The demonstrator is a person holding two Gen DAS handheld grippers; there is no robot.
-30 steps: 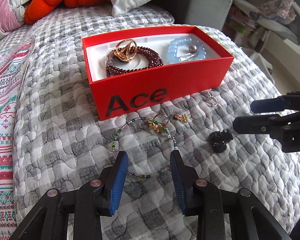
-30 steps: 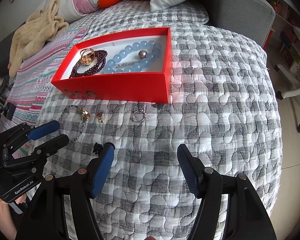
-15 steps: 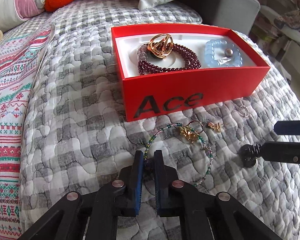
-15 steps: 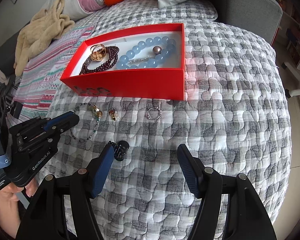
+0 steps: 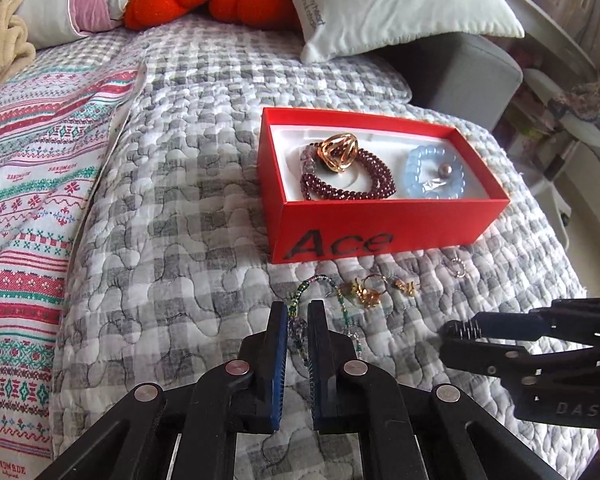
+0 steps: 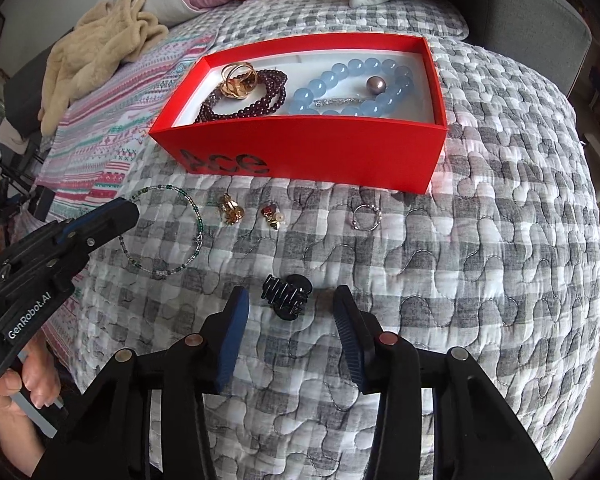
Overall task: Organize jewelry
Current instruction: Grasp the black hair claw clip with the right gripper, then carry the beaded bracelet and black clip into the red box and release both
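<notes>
1. The left claw [image 5: 297,320] is pinched nearly closed on the green beaded bracelet [image 6: 164,236] at its near-left rim; the red box [image 5: 380,232] lies straight ahead, beyond it.
2. The right claw [image 6: 290,322] is wide open, holding nothing — the black hair clip [image 6: 286,296] sits between its fingertips on the bed.
3. Gold earrings [image 6: 231,209] and a silver ring [image 6: 366,216] lie loose just before the box wall.

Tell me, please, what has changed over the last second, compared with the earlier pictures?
The left tool, open a second ago, has closed on the green beaded bracelet, which now looks bunched between its fingers. The right tool, open throughout, has moved in so that the black hair clip lies between its fingers. The red box, its contents and the small pieces in front of it have stayed put.
</notes>
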